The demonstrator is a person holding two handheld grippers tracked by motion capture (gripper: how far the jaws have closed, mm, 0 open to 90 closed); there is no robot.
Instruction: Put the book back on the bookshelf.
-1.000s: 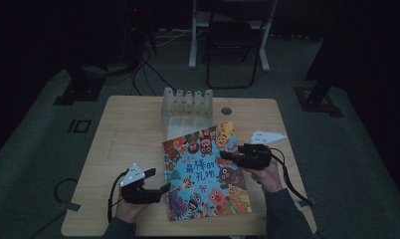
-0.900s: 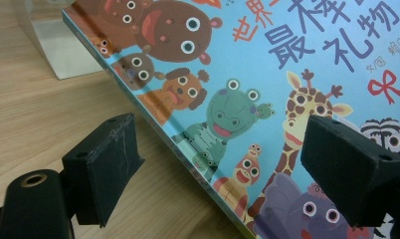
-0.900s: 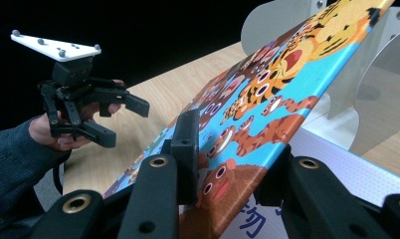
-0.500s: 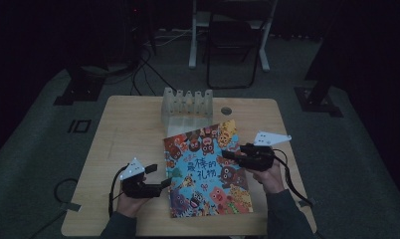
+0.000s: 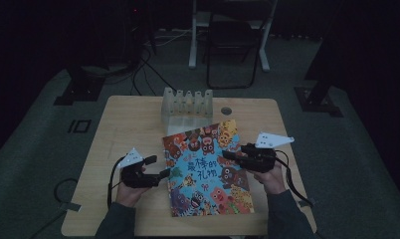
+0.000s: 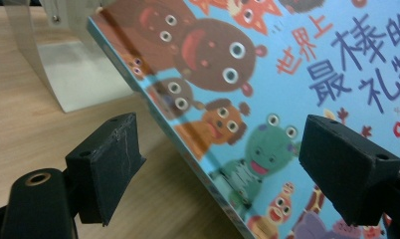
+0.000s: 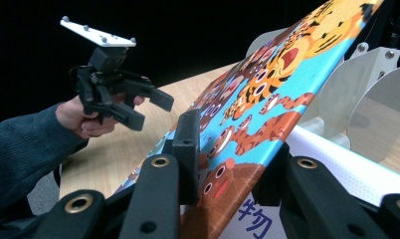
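Right gripper (image 7: 228,159) clamps the book (image 7: 267,94); left gripper (image 6: 228,169) gapes.

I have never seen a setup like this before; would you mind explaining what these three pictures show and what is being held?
There is no robot here: a person sits at a wooden table and holds a hand-operated two-jaw gripper in each hand. The high view looks down from above the person. The other two pictures come from small cameras riding on the grippers, looking along their black jaws.

On the table lie a colourful children's picture book with cartoon animals on its cover and, beyond it, a clear plastic rack with upright dividers.

The right gripper is shut on the book's edge, one jaw on the cover and one beneath, and the book is tilted up. The left gripper is open, its jaws either side of the book's other edge, not yet touching it as far as I can tell.
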